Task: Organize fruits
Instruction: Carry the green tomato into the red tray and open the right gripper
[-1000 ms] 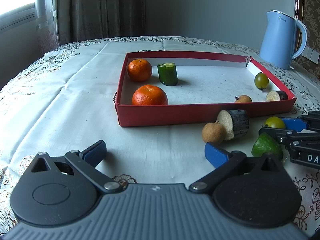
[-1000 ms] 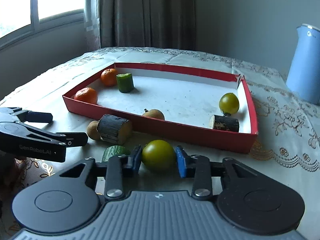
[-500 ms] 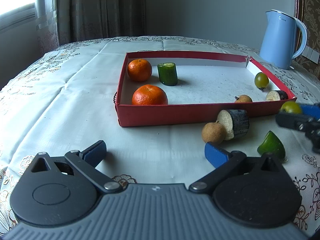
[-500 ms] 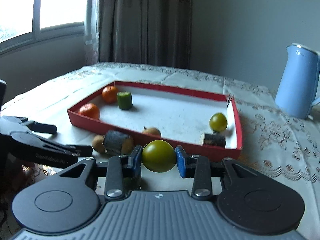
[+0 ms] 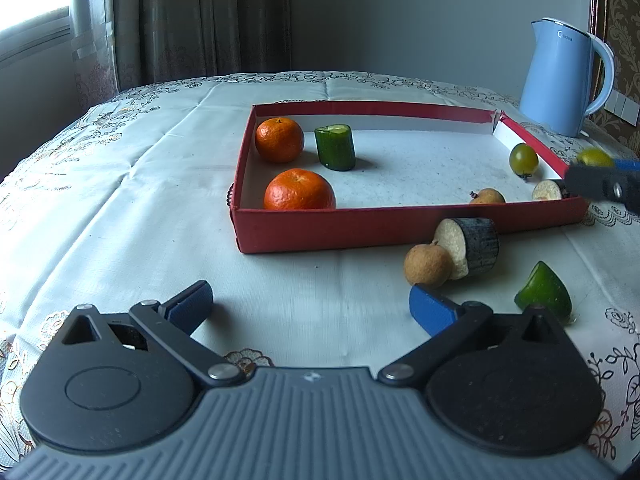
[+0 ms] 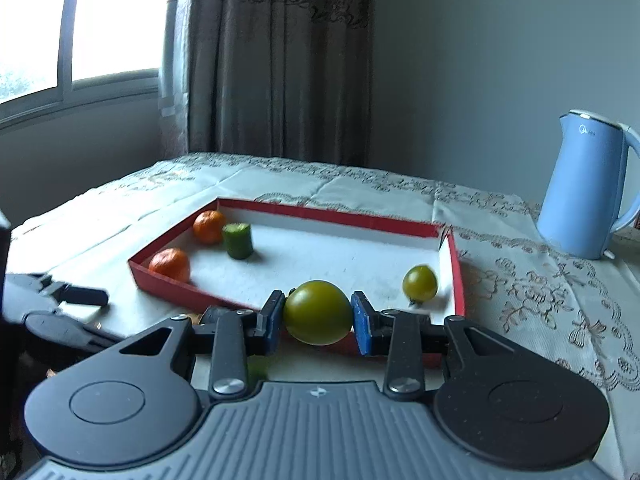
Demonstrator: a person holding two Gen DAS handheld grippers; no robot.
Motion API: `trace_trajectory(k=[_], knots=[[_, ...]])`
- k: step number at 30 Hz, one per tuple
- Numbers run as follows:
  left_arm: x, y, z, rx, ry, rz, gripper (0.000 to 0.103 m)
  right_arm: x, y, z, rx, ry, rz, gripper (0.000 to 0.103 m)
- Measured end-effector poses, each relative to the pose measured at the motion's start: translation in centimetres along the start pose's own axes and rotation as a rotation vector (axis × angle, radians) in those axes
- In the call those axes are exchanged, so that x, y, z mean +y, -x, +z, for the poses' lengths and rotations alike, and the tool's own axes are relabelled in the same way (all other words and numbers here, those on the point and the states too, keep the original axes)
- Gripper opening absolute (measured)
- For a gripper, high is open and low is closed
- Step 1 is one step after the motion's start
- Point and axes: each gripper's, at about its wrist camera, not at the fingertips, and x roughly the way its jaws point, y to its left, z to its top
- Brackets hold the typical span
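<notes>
Blue fingertips (image 6: pixel 361 329) of the right gripper (image 6: pixel 318 322) are clamped on either side of a green tomato (image 6: pixel 317 312), which is held clear of the tablecloth (image 5: pixel 120 208) above the near right part of the red tray (image 5: pixel 400 228); in the left wrist view the same tomato (image 5: pixel 594 157) shows at the right frame edge, just beyond the tray's right wall. Fingers of the left gripper (image 5: pixel 308 308) are spread wide apart with nothing between them, low over the near edge of the table. Just ahead of its right fingertip (image 5: pixel 430 310) lies a brown longan (image 5: pixel 428 265), touching a cut eggplant piece (image 5: pixel 472 247) that rests close against the tray's near wall; a green wedge of fruit (image 5: pixel 543 292) lies to their right on the cloth. Inside the tray, two oranges occupy the left end, one at the near left corner (image 5: pixel 299 189) and one at the far left corner (image 5: pixel 279 139), with an upright cucumber segment (image 5: pixel 335 147) just beside the farther orange. Toward the tray's right end sit a second green tomato (image 5: pixel 523 159), another longan (image 5: pixel 487 196) against the near wall, and a second eggplant piece (image 5: pixel 547 190) near the near right corner. A pale blue kettle (image 5: pixel 562 80) stands on the table beyond the tray's far right corner.
</notes>
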Motion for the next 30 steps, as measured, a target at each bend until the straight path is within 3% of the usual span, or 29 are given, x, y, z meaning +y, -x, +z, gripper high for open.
trace_trajectory(k=[16, 30], knots=[[0.0, 0.0, 0.0, 0.000, 0.000, 0.000, 0.103, -1.6, -5.9, 3.2, 0.018, -0.003, -0.090, 0.035], [0.0, 0.0, 0.0, 0.000, 0.000, 0.000, 0.103, -2.8, -13.5, 4.8, 0.184, -0.058, -0.173, 0.035]])
